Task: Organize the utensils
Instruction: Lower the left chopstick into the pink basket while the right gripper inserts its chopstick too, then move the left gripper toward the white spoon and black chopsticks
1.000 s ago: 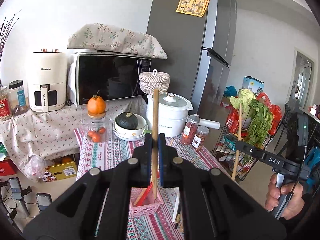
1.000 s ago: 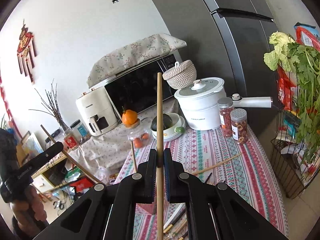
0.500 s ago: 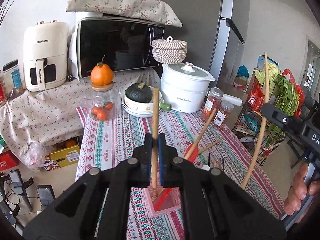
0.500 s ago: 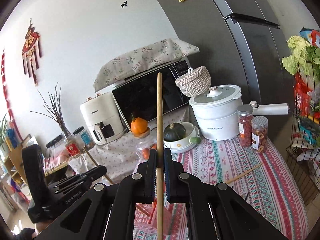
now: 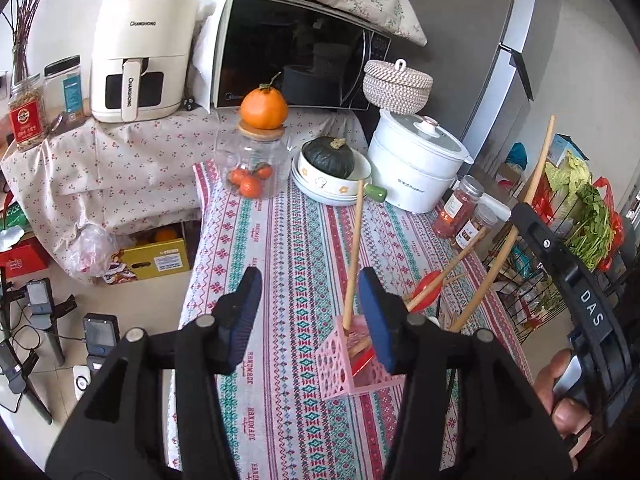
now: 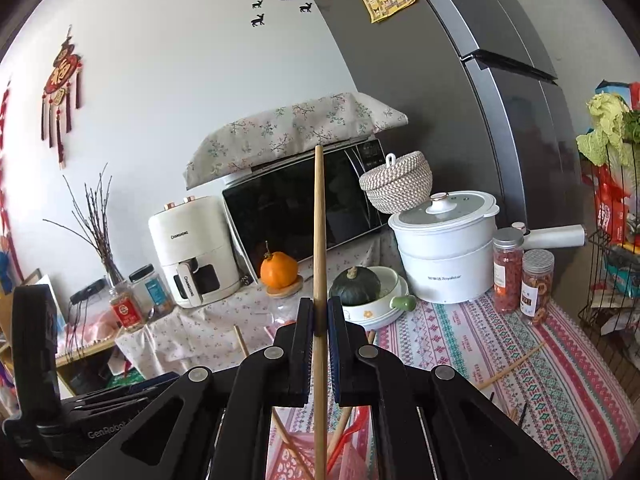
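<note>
The surface under a red-and-teal patterned tablecloth (image 5: 280,240) carries a pink lattice plastic holder (image 5: 344,360). The left gripper (image 5: 310,312) hangs above it, jaws spread wide and gripping nothing. A long wooden chopstick (image 5: 354,256) stands in the holder between those jaws, nearer the right-hand one, leaning slightly with its top toward the far side. The right gripper (image 6: 319,320) has its jaws pinched tight on a second wooden chopstick (image 6: 319,240), held upright, long axis vertical, its lower end down by the holder.
</note>
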{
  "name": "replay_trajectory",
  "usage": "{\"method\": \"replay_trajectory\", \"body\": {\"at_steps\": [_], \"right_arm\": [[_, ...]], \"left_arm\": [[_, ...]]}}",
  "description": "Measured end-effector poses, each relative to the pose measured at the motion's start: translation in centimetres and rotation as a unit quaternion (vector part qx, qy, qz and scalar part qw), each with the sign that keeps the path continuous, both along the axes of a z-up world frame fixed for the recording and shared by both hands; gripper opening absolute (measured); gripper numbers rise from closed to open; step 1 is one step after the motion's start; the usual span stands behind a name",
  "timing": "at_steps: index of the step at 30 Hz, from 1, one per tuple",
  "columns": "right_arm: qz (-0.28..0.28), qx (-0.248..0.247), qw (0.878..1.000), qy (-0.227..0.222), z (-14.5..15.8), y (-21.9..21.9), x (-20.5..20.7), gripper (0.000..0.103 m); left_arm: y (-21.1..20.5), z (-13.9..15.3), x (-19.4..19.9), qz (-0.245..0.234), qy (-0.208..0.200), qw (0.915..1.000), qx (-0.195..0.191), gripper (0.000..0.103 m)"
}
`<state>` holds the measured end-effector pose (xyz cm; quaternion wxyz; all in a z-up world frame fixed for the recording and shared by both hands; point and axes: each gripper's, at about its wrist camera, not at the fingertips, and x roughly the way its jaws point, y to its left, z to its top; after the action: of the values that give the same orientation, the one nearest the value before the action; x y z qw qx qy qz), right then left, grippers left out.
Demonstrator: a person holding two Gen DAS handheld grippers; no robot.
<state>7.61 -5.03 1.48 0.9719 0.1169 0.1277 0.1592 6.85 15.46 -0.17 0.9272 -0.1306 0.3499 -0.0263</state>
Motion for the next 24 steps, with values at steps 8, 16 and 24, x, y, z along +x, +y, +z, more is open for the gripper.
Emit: {"method": "replay_trajectory", "body": {"at_steps": [8,16,24], "right_arm": [[-0.031,-0.022,0.999,0.002,-3.3,2.2,0.4,0.007],[-0.003,-0.016,0.999,0.034,-3.8,1.2,0.1,0.017],[0.012,-0.053,0.996,0.073,-0.3,-2.3,-0.5,0.059]], "left_arm": [[0.7,-1.5,-0.3,0.012,0.035,0.9992,0.015,0.06],[0.1,-1.5,-0.2,0.005,0.045,0.9988,0.021,0.075],[-1.5,-2.6,-0.8,-0.024,0.078,0.9965,0.016,0.082]]}}
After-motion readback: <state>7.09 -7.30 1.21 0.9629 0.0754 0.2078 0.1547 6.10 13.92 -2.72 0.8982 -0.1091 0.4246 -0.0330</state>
